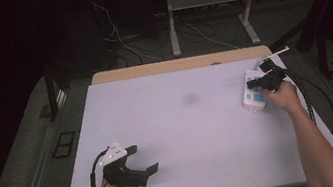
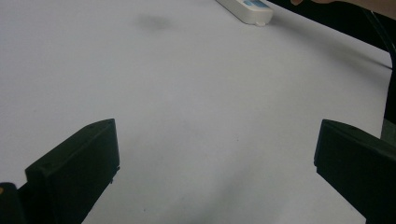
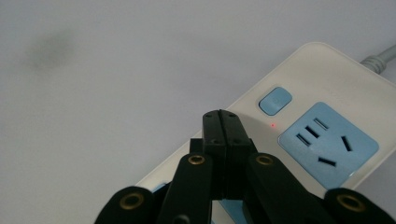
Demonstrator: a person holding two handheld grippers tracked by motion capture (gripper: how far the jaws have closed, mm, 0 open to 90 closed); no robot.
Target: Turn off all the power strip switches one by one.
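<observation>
While the white worktop (image 1: 186, 136) is lying mostly bare in the high view, we are keeping both grippers near its edges. The broad middle, from about nine o'clock across to two o'clock, is carrying nothing but a faint grey smudge (image 1: 189, 99), so there is plenty of open room there. The far edge is meeting a strip of wooden board (image 1: 180, 64) at twelve o'clock, and the floor beyond is showing loose cables (image 1: 118, 43) and a grey table frame (image 1: 212, 10).

We are holding the left gripper (image 1: 145, 158) at about seven o'clock, close to the near edge, with its jaws standing wide apart and nothing between them; in the left gripper view they are framing bare worktop.

The white power strip (image 1: 254, 92) is lying at about two o'clock, close to the right edge, with its cord (image 3: 380, 59) running off its far end. We are holding the right gripper (image 1: 253, 83) over it with the jaws pressed together and clamping nothing. In the right gripper view the closed tips are sitting on or just above the strip's white face, just beside the blue switch button (image 3: 275, 100) and a small red light (image 3: 272, 125), with a blue socket (image 3: 328, 144) at about three o'clock from them. Whether the tips are actually touching the strip, we cannot tell.
</observation>
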